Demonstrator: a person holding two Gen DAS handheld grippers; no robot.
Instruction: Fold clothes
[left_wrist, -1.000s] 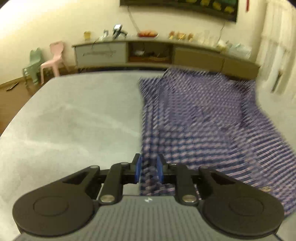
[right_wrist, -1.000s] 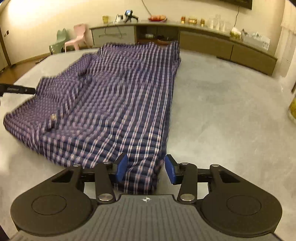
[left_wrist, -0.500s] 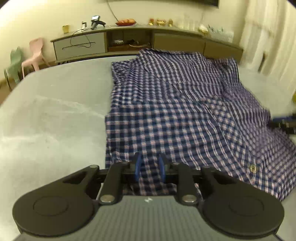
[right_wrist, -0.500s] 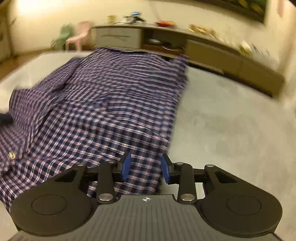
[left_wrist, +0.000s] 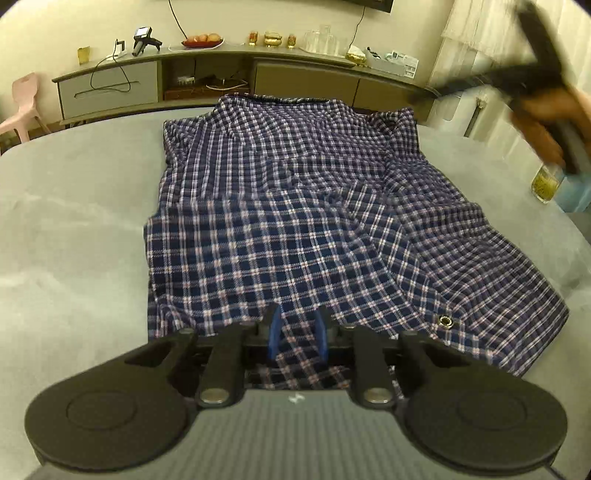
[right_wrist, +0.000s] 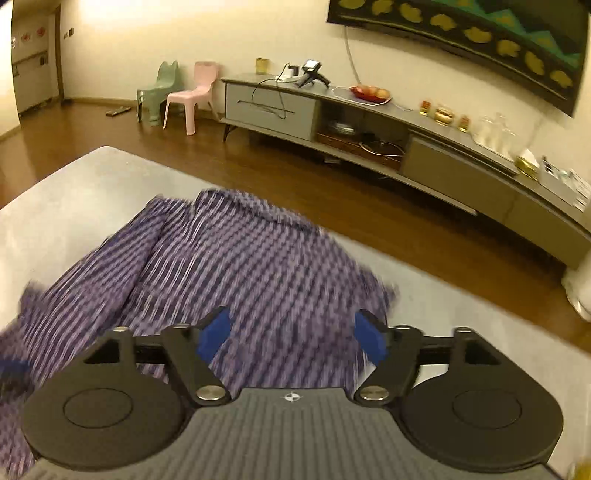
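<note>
A navy and white checked shirt (left_wrist: 295, 221) lies folded lengthwise on the grey table (left_wrist: 74, 240). My left gripper (left_wrist: 298, 332) is shut on its near hem, the cloth pinched between the blue pads. In the right wrist view my right gripper (right_wrist: 291, 332) hovers above the far part of the shirt (right_wrist: 240, 266), its jaws opening wide with nothing pressed between them; the shirt there is motion-blurred. From the left wrist view the right gripper (left_wrist: 524, 77) shows blurred at the upper right, held in a hand, off the cloth.
A glass of yellow liquid (left_wrist: 545, 182) stands at the table's right edge. Beyond the table runs a long low sideboard (right_wrist: 369, 122) with small items on top. Two small plastic chairs (right_wrist: 188, 96) stand by the wall on the wooden floor.
My right gripper has let go of the shirt's edge, opened wide and swung up and away toward the far end. My left gripper keeps its pinch on the hem and has sunk a little.
</note>
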